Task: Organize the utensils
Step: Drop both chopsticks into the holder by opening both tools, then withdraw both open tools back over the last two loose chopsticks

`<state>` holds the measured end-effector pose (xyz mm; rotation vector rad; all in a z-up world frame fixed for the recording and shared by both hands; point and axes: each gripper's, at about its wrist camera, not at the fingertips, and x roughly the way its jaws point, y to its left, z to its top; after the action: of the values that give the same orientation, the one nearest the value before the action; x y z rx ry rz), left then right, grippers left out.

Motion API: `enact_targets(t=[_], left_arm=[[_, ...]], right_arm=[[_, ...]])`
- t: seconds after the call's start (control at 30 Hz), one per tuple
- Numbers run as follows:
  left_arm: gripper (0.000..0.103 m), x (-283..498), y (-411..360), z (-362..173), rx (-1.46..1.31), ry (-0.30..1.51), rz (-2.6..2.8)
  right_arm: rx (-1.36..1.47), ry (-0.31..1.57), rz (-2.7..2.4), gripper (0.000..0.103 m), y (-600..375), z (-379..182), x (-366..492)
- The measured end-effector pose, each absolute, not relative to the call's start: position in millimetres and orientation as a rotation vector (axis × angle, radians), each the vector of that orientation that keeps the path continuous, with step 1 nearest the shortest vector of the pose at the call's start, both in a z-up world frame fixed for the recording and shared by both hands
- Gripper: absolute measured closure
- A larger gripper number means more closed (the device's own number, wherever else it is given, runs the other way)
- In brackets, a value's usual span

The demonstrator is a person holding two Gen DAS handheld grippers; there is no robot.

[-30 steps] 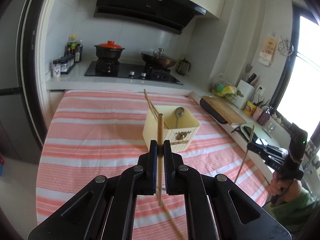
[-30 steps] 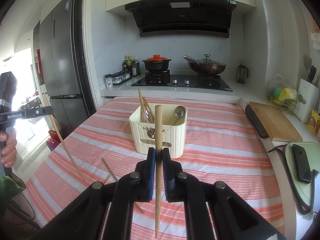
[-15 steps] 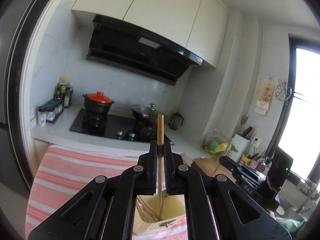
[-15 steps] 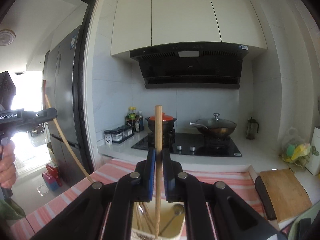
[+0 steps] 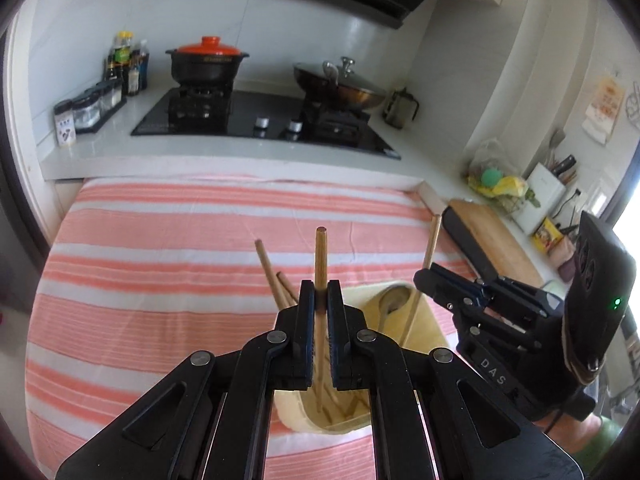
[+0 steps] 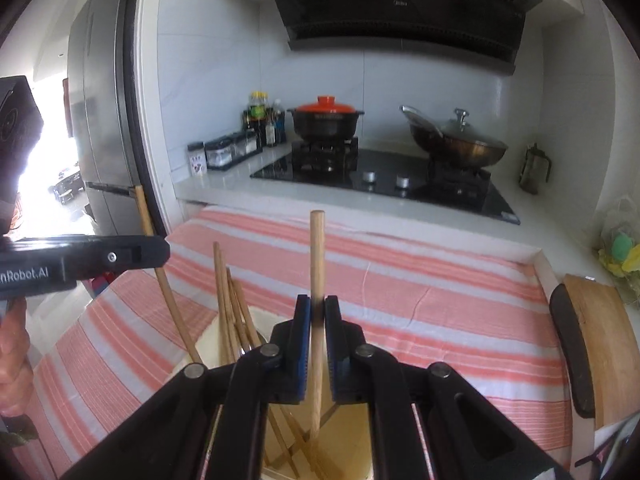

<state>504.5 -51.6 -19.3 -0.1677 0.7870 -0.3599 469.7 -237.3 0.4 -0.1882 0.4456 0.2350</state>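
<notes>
My left gripper (image 5: 319, 300) is shut on a wooden chopstick (image 5: 320, 256) held upright, its lower end inside the cream utensil holder (image 5: 424, 320) on the striped tablecloth. My right gripper (image 6: 317, 312) is shut on another wooden chopstick (image 6: 317, 256), also upright, its tip down in the same holder (image 6: 348, 440). Several chopsticks (image 6: 228, 304) lean in the holder, and a metal spoon (image 5: 390, 302) stands in it. Each gripper shows in the other's view: the right one (image 5: 430, 280) and the left one (image 6: 160, 250).
The table carries a pink and white striped cloth (image 5: 180, 260). Behind it stands a counter with a hob (image 5: 260, 120), a red-lidded pot (image 5: 206, 60) and a wok (image 5: 344, 86). A wooden cutting board (image 6: 600, 340) lies to the right, a fridge (image 6: 104, 120) to the left.
Both grippers tilted down from facing the cabinets and now stand over the holder. Both chopstick tips have dropped inside the holder. Both stay shut.
</notes>
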Motion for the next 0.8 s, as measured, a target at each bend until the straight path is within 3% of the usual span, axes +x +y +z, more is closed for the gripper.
enact_targets(t=[0.07,0.1,0.13,0.2,0.3,0.4,0.53,0.8], left_arm=[[0.097,507,-58,-27,-0.155,0.828,-0.343],[0.095,506,-58,-28,-0.159,0.839,-0.328],[0.092,504,-56,-26,-0.172,0.848,-0.322],[0.068,492,-46,-17,-0.211,0.846,-0.330],[0.043,459,-25,2,-0.185,0.800,-0.324],[0.032,415,1,6,-0.132,0.798,-0.325],[0.024,345,36,-24,-0.088,0.833,-0.304],[0.024,254,41,-135,-0.172,1.012,-0.259]], right_arm=[[-0.167,0.485,0.228,0.095,-239,-7,476],[-0.149,0.506,0.223,0.087,-241,-9,479],[-0.126,0.520,0.213,0.072,-243,-9,480],[-0.068,0.498,0.196,0.063,-249,0,470],[-0.027,0.454,0.207,0.063,-258,21,442],[-0.073,0.447,0.211,0.063,-262,30,398],[-0.206,0.485,0.228,0.062,-264,-3,324],[-0.295,0.732,0.311,0.062,-246,-157,254]])
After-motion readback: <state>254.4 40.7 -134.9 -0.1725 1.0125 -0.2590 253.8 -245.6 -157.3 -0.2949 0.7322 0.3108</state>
